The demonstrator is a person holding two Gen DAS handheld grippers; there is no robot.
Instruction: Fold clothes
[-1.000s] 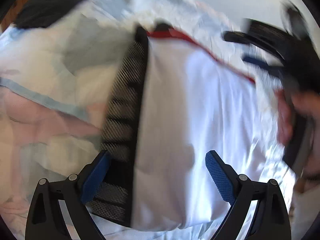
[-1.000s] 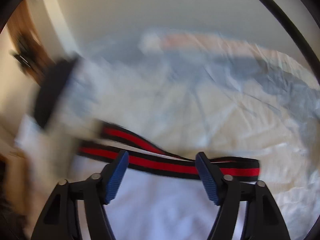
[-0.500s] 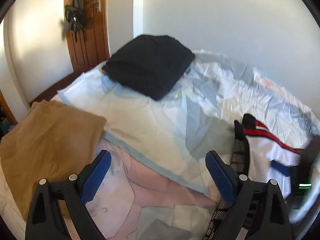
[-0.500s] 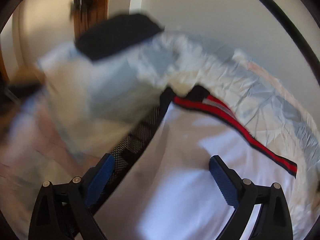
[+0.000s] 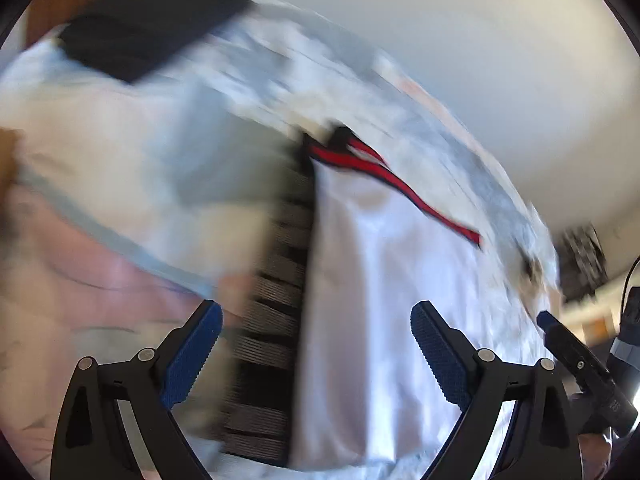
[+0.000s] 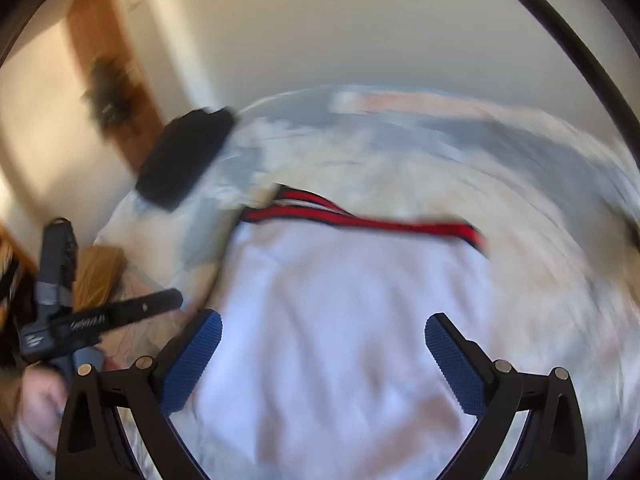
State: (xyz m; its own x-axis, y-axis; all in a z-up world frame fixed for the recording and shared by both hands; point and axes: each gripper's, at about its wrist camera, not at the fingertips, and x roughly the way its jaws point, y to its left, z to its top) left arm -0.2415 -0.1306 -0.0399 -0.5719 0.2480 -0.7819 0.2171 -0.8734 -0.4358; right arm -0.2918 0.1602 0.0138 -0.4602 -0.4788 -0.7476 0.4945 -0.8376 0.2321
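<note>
A white garment (image 5: 380, 300) with a red-and-black waistband (image 5: 400, 188) and a black mesh side panel (image 5: 276, 300) lies flat on the bed. My left gripper (image 5: 316, 312) hovers open over its mesh edge with nothing between the fingers. My right gripper (image 6: 324, 320) hangs above the white cloth (image 6: 340, 320), its jaws opening wide and empty. The waistband (image 6: 360, 222) lies beyond it. Each view shows the other gripper at its edge. Both views are blurred by motion.
A folded black garment (image 5: 148, 20) sits at the far corner of the patterned bedsheet (image 5: 120, 160), also the black garment (image 6: 184, 160) in the right view. A folded tan garment (image 6: 96, 276) lies at the left. A wooden door (image 6: 104, 60) stands behind.
The left view has swung from the black and tan piles back onto the white garment. The right gripper has drifted right across the garment, and its jaws stand wider than a second ago.
</note>
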